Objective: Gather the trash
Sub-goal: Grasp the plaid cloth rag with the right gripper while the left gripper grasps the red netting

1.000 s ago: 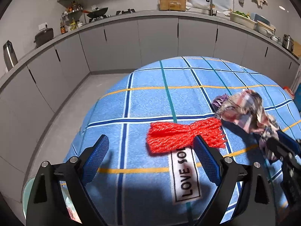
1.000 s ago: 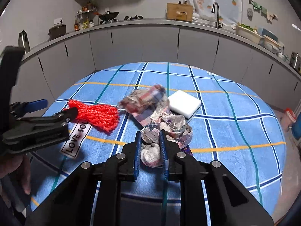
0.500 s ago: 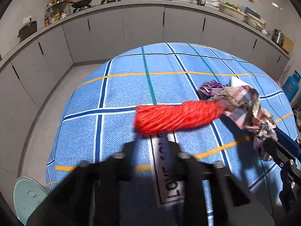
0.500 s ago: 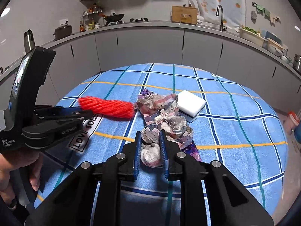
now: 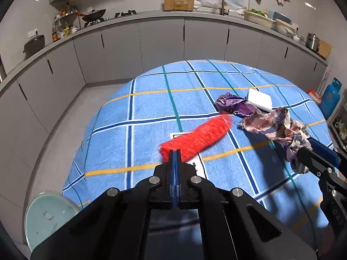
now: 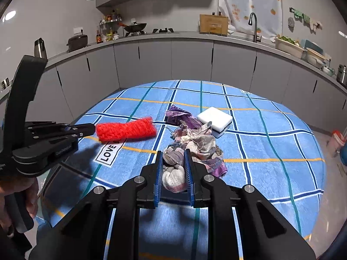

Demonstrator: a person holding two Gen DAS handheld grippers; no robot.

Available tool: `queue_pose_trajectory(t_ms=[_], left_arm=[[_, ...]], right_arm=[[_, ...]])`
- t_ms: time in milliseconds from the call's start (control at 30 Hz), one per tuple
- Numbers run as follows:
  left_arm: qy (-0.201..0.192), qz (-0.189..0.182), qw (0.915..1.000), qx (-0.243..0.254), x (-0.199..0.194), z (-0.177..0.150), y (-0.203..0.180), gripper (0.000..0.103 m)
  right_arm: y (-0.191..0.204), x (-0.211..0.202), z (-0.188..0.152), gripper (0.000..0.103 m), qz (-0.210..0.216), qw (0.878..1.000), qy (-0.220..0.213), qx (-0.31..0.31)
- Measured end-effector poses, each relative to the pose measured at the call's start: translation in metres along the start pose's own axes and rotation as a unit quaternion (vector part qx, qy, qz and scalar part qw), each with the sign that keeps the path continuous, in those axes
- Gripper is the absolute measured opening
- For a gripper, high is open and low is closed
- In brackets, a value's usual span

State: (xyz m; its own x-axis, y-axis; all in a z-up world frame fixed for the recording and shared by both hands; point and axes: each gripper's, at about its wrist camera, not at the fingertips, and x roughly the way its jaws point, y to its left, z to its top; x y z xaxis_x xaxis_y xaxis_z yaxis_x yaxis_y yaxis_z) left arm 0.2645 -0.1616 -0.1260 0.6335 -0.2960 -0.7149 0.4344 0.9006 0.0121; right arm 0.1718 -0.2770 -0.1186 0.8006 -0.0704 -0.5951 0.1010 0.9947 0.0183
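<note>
Now L gripper [image 5: 174,151] shut, red bundle [image 5: 197,139] lifted

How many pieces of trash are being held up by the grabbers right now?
2. The red stringy bundle is pinched at its end by the left gripper, above the tablecloth. The crumpled patterned cloth scrap sits clamped in the right gripper.

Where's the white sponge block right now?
The white sponge block lies on the blue checked tablecloth past the patterned rag bundle, beside the purple wrapper, right of centre in both wrist views.
</note>
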Motion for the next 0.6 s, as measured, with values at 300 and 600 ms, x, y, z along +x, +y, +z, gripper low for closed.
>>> queue_pose_trajectory(t_ms=[300, 600], left_arm=[[-0.03, 0.027, 0.9992, 0.007, -0.029, -0.012, 0.001, 0.048], [-0.014, 0.004, 0.9998, 0.014, 0.003, 0.005, -0.009, 0.057]], right_arm=[[0.006, -0.015, -0.005, 0.02, 0.011, 1.0, -0.007, -0.002], [0.002, -0.009, -0.011, 0.02, -0.001, 1.0, -0.002, 0.007]])
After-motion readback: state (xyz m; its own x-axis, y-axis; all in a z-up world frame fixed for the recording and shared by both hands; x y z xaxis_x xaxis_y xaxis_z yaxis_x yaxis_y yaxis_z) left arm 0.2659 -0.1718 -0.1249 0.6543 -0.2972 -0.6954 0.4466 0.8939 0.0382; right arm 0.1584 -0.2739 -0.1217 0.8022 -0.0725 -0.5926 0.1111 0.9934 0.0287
